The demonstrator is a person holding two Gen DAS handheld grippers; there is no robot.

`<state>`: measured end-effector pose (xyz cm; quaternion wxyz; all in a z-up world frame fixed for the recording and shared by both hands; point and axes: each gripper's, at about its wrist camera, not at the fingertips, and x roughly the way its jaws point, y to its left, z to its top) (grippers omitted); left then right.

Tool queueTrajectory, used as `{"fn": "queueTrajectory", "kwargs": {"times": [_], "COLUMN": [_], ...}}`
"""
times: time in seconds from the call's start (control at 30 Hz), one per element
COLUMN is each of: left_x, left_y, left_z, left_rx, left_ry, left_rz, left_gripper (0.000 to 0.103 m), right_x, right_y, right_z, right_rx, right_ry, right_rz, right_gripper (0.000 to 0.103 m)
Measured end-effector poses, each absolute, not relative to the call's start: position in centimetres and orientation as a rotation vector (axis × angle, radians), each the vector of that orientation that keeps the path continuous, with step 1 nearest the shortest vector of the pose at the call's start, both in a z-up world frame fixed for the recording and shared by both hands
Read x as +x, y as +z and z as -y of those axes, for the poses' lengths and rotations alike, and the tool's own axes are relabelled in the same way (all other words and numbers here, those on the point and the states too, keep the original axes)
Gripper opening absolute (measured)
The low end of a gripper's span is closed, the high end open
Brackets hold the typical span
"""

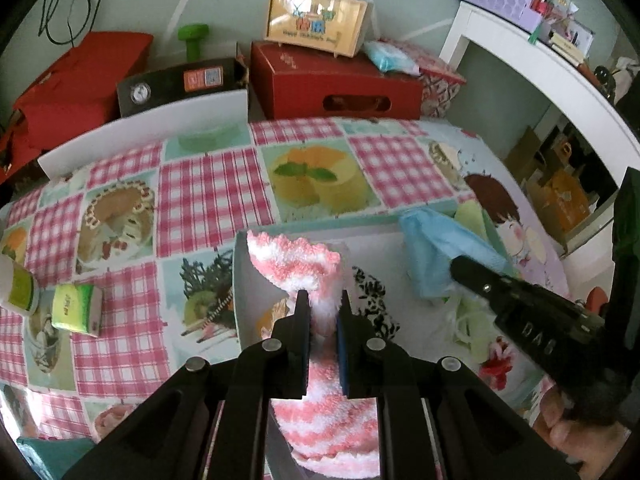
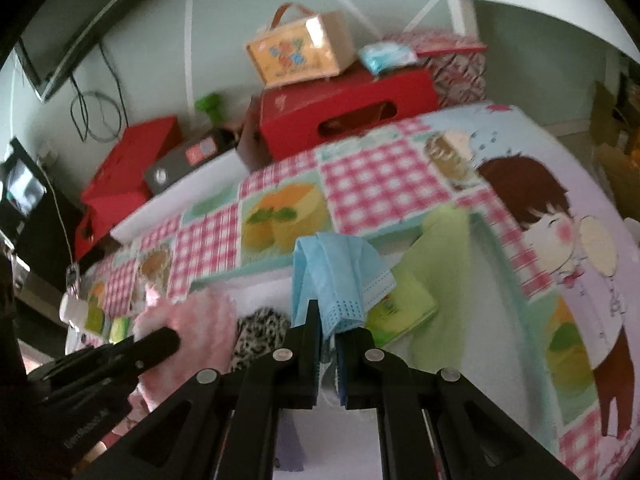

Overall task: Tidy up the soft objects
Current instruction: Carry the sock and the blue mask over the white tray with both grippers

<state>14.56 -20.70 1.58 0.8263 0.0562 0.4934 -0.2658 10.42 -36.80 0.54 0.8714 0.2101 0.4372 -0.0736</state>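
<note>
My left gripper (image 1: 323, 300) is shut on a fluffy pink-and-white striped sock (image 1: 298, 268) and holds it over the left part of a white box (image 1: 240, 280). My right gripper (image 2: 329, 320) is shut on a light blue face mask (image 2: 336, 276) and holds it above the same box; the mask also shows in the left wrist view (image 1: 436, 256). A black-and-white leopard-print cloth (image 1: 376, 300) lies in the box between them, also seen in the right wrist view (image 2: 260, 332). A light green cloth (image 2: 444, 248) and a green packet (image 2: 400, 308) lie at the box's right.
The table has a pink checked cloth (image 1: 208, 200) with dessert pictures. Two green tissue packs (image 1: 76, 310) lie at the left. Red boxes (image 1: 336, 84), a black box (image 1: 176, 84) and a small beige case (image 1: 316, 20) stand behind the table. A white desk (image 1: 560, 68) is at the right.
</note>
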Motion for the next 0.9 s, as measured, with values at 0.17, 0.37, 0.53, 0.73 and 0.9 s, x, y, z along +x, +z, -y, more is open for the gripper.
{"fn": "queueTrajectory", "kwargs": {"times": [0.17, 0.37, 0.53, 0.73, 0.9], "left_x": [14.9, 14.9, 15.0, 15.2, 15.3], "left_y": [-0.2, -1.4, -1.9, -1.7, -1.1], "left_z": [21.2, 21.6, 21.7, 21.5, 21.1], "left_rx": [0.141, 0.160, 0.165, 0.152, 0.147], "left_ry": [-0.552, -0.545, -0.538, -0.538, -0.525], "left_rz": [-1.094, -1.123, -1.136, -1.149, -1.153], "left_gripper": [0.011, 0.011, 0.012, 0.013, 0.042], "right_x": [11.2, 11.6, 11.8, 11.7, 11.7], "right_y": [-1.3, -3.0, -4.0, -4.1, -3.7], "right_z": [35.5, 35.2, 35.1, 35.3, 35.3], "right_rx": [0.434, 0.452, 0.445, 0.435, 0.416], "right_ry": [-0.104, -0.096, -0.106, -0.120, -0.134], "right_rz": [-0.987, -1.048, -1.090, -1.112, -1.126], "right_gripper": [0.007, 0.007, 0.009, 0.010, 0.020]}}
